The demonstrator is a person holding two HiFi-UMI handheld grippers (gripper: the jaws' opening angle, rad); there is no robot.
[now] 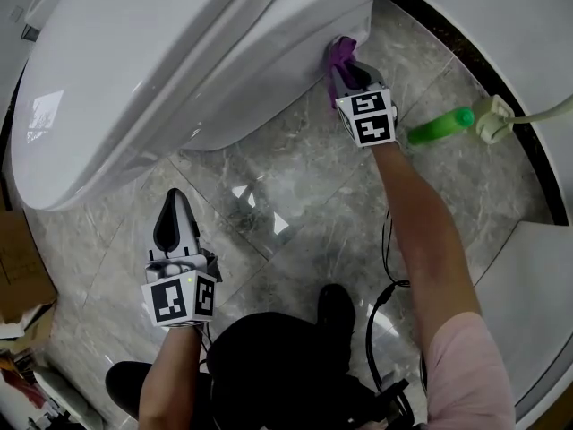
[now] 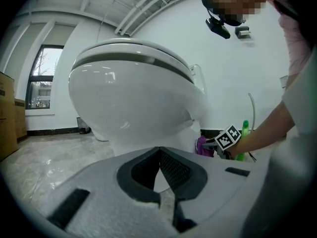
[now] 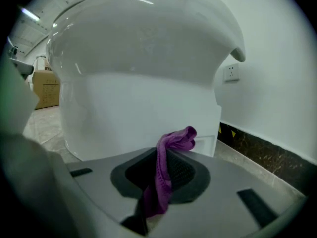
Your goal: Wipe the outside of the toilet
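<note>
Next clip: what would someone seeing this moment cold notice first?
The big white toilet fills the upper left of the head view. At its lower side the right gripper is shut on a purple cloth, the brightest thing there along with a green bottle on the marble floor to the right. The left gripper hangs shut and empty in front of the bowl.

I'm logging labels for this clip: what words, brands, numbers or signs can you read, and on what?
None is readable.
Marker cubes: black-and-white square patterns, no letters.
Cardboard box: any print too blurred.
Baseboard: yellow marks, too small to read.
</note>
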